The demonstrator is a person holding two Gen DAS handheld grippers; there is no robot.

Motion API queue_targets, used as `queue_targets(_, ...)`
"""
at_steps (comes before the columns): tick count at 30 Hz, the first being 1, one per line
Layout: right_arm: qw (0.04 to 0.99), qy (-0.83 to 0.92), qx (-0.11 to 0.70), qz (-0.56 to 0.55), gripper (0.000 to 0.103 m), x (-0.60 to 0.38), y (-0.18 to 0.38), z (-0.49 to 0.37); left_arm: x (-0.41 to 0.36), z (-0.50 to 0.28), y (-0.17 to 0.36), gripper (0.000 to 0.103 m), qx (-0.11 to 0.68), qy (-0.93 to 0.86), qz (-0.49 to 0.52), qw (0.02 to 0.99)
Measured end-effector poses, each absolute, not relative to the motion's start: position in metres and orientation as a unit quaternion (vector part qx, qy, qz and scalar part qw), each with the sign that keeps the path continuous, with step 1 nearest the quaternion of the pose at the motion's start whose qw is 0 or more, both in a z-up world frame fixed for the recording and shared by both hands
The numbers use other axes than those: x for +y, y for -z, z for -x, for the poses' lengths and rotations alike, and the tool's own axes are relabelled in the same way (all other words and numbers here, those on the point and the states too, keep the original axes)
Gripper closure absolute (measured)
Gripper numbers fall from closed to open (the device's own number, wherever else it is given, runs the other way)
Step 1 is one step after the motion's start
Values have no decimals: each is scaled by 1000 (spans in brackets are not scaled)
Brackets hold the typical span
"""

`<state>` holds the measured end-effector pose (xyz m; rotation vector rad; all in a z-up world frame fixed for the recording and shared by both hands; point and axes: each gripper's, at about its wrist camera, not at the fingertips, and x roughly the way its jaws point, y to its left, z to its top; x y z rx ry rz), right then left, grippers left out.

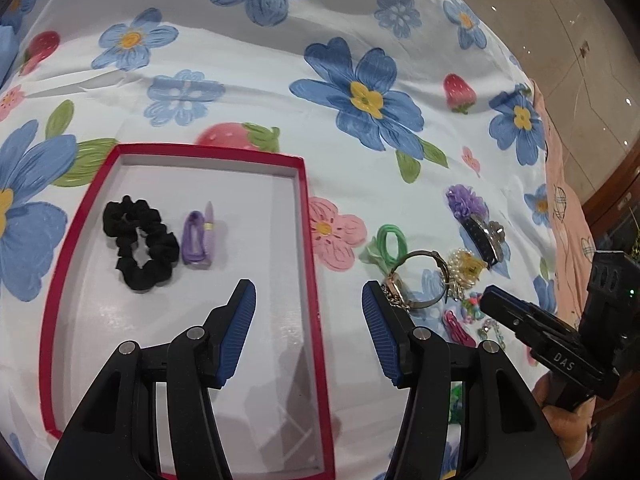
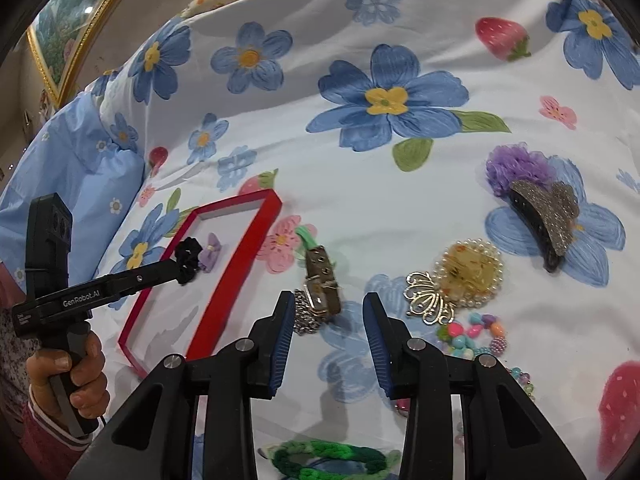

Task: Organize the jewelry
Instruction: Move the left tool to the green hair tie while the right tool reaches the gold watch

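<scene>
The left gripper [image 1: 309, 304] was held with its blue-padded jaws spread wide and nothing between them, poised over the lower right of the shallow red-rimmed cardboard tray [image 1: 308, 216], which filled the lower left of the left wrist view. Two pieces were already laid inside, at the tray's left: a black fabric scrunchie [image 1: 140, 242] and, just beside it, a small lilac bow hair clip [image 1: 198, 242]. They appeared to have been set side by side so that bare floor was left for the rest.

The right gripper [image 2: 326, 320] was likewise seen parted and empty, low over the flower-printed bedsheet [image 2: 360, 208]. Straight ahead of its fingers, in the centre of the right wrist view, lay an olive-strapped wristwatch with a silver chain [image 2: 320, 292], close by the left fingertip; it was judged the likeliest next pick, being nearest the tray.

The unsorted pile was spread to the right of that view: a gold filigree brooch [image 2: 428, 300] touching a pearl-ringed amber brooch [image 2: 468, 272], a glittery grey claw clip [image 2: 548, 224] overlapping a purple ruffled scrunchie [image 2: 516, 168], and a pastel beaded bracelet [image 2: 476, 336] at lower right. A green braided band [image 2: 332, 458] was seen at the bottom edge, and a green hair tie [image 1: 390, 242] lay between tray and pile.
</scene>
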<state>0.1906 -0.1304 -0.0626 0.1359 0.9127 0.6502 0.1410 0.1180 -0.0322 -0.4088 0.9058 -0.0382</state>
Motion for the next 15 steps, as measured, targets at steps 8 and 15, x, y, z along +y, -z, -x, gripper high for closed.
queue_targets(8, 844, -305, 441, -32, 65, -104, 84, -203, 106, -149, 35, 47, 444, 25, 191, 875)
queue_targets(15, 868, -246, 432, -5, 66, -115, 96, -225, 91, -164, 37, 44, 450, 31, 168, 877)
